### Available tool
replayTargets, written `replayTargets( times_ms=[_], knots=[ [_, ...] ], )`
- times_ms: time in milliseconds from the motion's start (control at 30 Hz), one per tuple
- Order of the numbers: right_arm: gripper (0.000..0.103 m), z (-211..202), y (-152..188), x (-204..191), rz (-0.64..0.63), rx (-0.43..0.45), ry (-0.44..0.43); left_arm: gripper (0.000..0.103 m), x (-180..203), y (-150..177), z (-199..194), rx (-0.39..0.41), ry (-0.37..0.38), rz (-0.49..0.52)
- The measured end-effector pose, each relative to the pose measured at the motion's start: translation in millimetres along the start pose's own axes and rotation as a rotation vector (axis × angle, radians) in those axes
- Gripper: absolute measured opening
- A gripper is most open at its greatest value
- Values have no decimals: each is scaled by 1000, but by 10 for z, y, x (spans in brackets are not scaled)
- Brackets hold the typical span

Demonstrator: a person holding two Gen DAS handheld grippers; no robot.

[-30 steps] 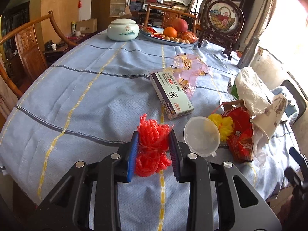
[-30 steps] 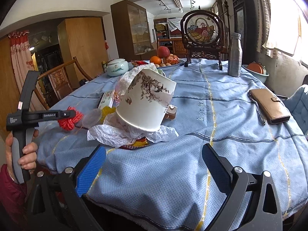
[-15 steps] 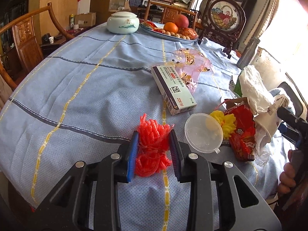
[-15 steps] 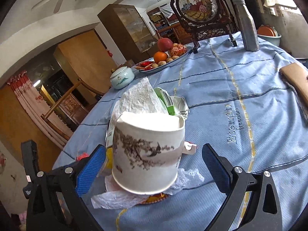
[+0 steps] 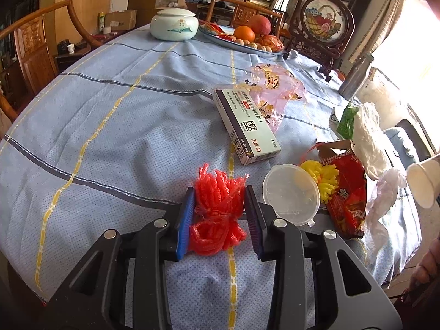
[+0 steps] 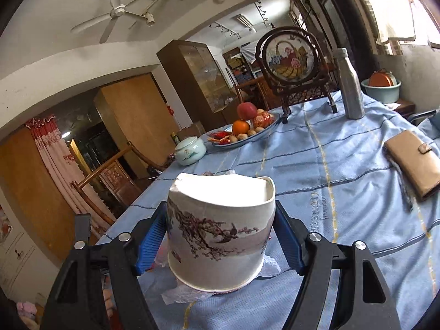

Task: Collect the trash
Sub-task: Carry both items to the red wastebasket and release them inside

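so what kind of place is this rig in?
Most likely a home dining room: a round table under a blue checked tablecloth, a carved wooden armchair, a tray of fruit and nuts, and a white ceiling fan.

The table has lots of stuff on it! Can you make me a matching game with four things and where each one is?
Things:
1. red foam net
2. paper cup
3. medicine box
4. orange

Places:
A. on the fruit plate
B. lying flat on the blue tablecloth
C. between the right gripper pads
D. between the left gripper pads

Pairs: 1-D, 2-C, 3-B, 4-A
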State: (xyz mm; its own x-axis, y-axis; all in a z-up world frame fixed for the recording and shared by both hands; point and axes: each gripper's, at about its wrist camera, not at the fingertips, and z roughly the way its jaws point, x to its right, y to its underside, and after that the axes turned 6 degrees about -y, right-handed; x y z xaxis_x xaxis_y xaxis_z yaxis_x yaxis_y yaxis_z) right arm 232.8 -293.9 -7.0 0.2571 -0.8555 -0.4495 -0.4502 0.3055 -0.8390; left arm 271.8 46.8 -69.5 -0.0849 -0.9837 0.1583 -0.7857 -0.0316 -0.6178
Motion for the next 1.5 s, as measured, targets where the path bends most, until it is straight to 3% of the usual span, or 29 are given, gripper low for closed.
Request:
replayTargets(
  times_ms=[300, 667, 800, 900, 1033, 1200, 1233, 1300, 1367, 1433, 1500],
  knots=[
    [74, -240, 169, -72, -64, 15, 66, 32, -43, -7, -13, 2, 0, -15],
    [74, -335, 214, -185, -57, 11, 7, 31, -223, 80, -736, 120, -45, -39],
    [74, -363, 267, -358, -86, -1, -41, 31, -491, 253, -1006, 144, -84, -79],
    [74, -332, 320, -542, -116, -18, -81, 32, -830, 514, -1214, 157, -173, -117],
    [74, -171, 396, -776, -134, -68, -145, 32, -1435, 906, -1277, 109, -277, -221],
    [74, 101, 520, -1164, -174, -144, -196, 33, -1964, 1279, -1088, 28, -307, -318],
    [74, 151, 554, -1262, -186, -158, -204, 35, -2024, 1307, -1035, 10, -316, -326],
    [74, 241, 606, -1443, -211, -184, -220, 53, -2109, 1360, -938, -26, -356, -330],
    [74, 344, 687, -1659, -240, -218, -241, 78, -2197, 1382, -928, -13, -385, -351],
    [74, 436, 783, -1881, -266, -258, -268, 86, -2298, 1400, -964, 13, -400, -389],
    [74, 544, 898, -2144, -296, -301, -302, 87, -2381, 1420, -1024, 32, -409, -425]
  ],
)
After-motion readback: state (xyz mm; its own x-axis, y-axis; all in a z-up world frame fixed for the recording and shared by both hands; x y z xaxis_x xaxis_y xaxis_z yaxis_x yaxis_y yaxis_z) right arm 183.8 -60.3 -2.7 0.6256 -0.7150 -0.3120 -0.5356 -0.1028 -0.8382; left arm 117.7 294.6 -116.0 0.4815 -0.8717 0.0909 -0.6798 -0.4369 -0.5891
